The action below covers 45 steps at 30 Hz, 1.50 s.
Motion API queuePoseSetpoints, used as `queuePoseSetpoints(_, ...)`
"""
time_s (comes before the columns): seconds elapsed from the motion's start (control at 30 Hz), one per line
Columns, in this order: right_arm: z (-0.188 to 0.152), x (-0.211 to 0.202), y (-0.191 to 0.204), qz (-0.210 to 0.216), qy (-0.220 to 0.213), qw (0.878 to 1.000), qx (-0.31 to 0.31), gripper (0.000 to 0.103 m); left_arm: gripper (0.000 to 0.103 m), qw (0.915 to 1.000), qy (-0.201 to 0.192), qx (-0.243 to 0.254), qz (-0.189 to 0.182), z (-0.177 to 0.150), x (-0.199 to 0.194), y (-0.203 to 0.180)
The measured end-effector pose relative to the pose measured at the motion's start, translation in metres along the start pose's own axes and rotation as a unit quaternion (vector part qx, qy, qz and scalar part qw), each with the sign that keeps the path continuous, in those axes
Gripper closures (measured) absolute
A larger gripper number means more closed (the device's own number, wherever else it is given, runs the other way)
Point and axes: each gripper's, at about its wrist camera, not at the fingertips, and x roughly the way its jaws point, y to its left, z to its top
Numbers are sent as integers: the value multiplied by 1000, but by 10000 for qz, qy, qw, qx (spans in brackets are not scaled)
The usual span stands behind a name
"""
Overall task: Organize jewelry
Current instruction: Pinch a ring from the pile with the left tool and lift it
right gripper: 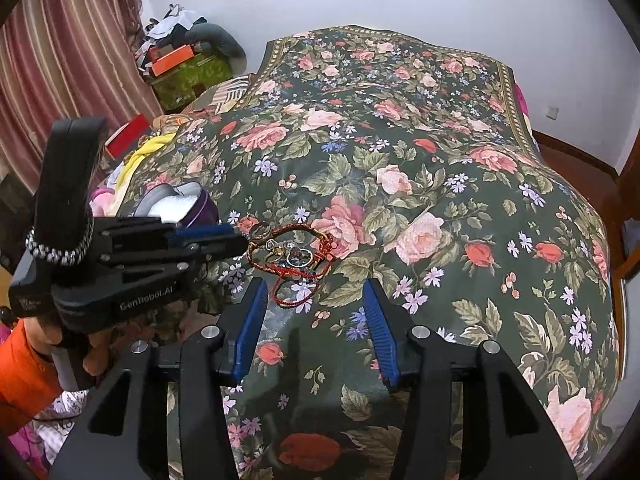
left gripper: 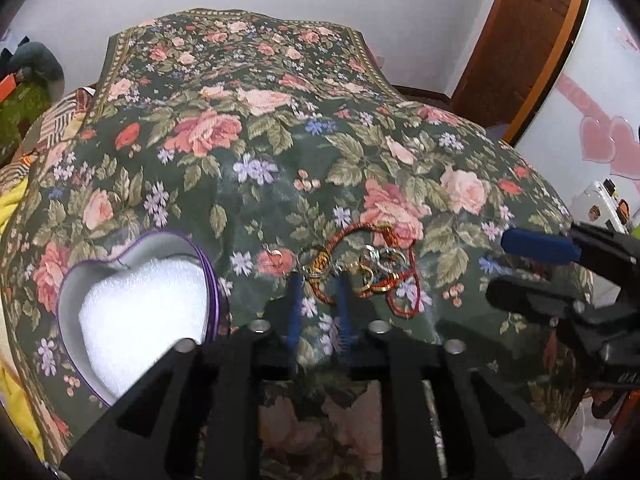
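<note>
A tangle of jewelry (left gripper: 362, 270), red cord bracelets with gold and silver rings, lies on the floral bedspread (left gripper: 256, 168). It also shows in the right wrist view (right gripper: 292, 258). A purple heart-shaped tin (left gripper: 136, 312) with white padding stands open to its left, also in the right wrist view (right gripper: 176, 206). My left gripper (left gripper: 319, 280) is open a little, its blue fingertips at the near edge of the pile, nothing held. It shows in the right wrist view (right gripper: 236, 240) touching the pile's left side. My right gripper (right gripper: 316, 292) is wide open, empty, just short of the pile.
The bedspread covers a bed that drops off at the right, where a wooden door frame (left gripper: 520, 52) and floor show. Clothes and boxes (right gripper: 180, 68) are piled at the far left by a striped curtain (right gripper: 72, 52). My right gripper shows at the left wrist view's right edge (left gripper: 532, 256).
</note>
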Motion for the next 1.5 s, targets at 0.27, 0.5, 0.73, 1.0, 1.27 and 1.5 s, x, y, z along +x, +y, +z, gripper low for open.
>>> queuePoseSetpoints(0.27,-2,1,-9,96,19,9997,205,57,65,9990,67,242,362,2,10,-2)
queuePoseSetpoints(0.5,-2,2,-11,121,37,9997,219,57,89,9976,228,425,503,0,16,-2)
queuePoseSetpoints(0.73,-2,3,-9,142,49,9997,207,57,89,9953,248,571,747,2,21,-6)
queuePoseSetpoints(1.0,-2,2,-10,158,34,9995,256,57,89,9939,313,754,736,6,30,-12)
queuePoseSetpoints(1.27,-2,1,-11,151,23,9995,264,57,91,9972,123,511,523,7,19,-5)
queuePoseSetpoints(1.5,9,7,-3,188,82,9996,175,57,91,9981,-385,313,374,9,-25,2)
